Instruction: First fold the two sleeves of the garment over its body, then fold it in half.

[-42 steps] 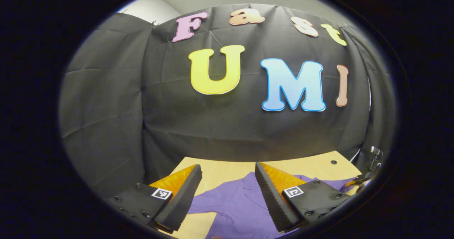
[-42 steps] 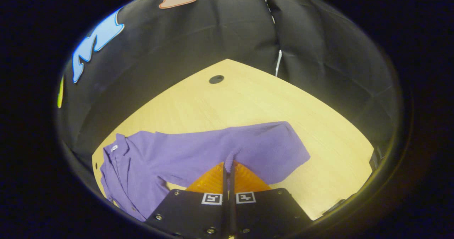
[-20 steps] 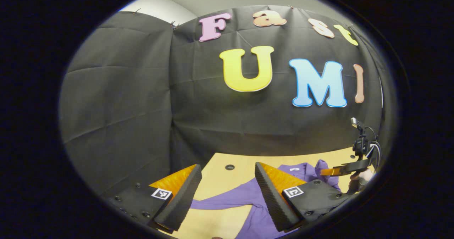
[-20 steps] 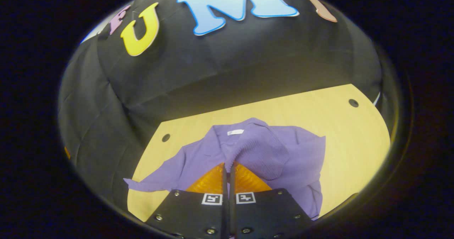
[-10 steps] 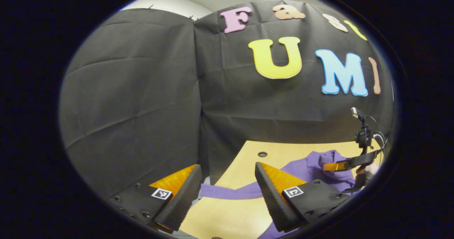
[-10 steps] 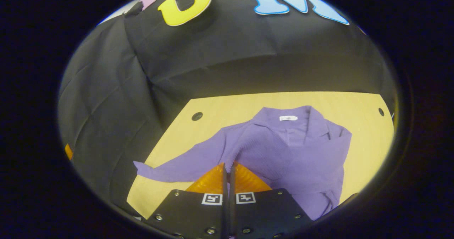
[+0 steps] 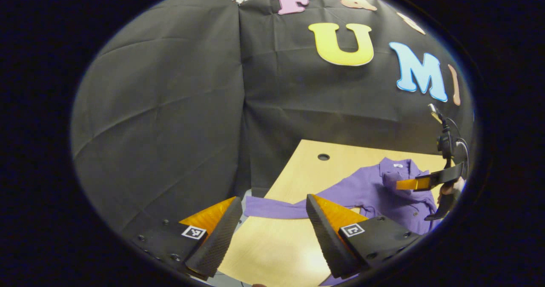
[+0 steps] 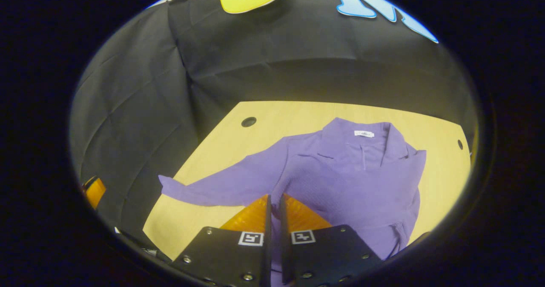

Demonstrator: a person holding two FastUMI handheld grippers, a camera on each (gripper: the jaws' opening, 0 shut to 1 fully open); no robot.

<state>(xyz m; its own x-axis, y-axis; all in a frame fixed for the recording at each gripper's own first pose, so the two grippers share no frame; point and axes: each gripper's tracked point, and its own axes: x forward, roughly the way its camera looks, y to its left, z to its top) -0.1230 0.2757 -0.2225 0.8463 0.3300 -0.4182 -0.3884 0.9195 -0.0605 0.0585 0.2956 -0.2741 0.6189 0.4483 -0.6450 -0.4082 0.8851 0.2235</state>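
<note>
Purple garment (image 8: pixel 353 180) lies collar-up on the wooden bench (image 8: pixel 221 150), w/ one sleeve (image 8: pixel 221 189) stretched out flat toward the bench's near-left edge. R gripper (image 8: pixel 273 202): fingers nearly together, thin gap, garment fabric between the tips; can't tell if both press on it. L gripper (image 7: pixel 272 219): fingers wide apart, holding nothing, above the bench edge just beside the sleeve end (image 7: pixel 272 208). In left gripper view, R gripper (image 7: pixel 408 184) sits over the garment body.
</note>
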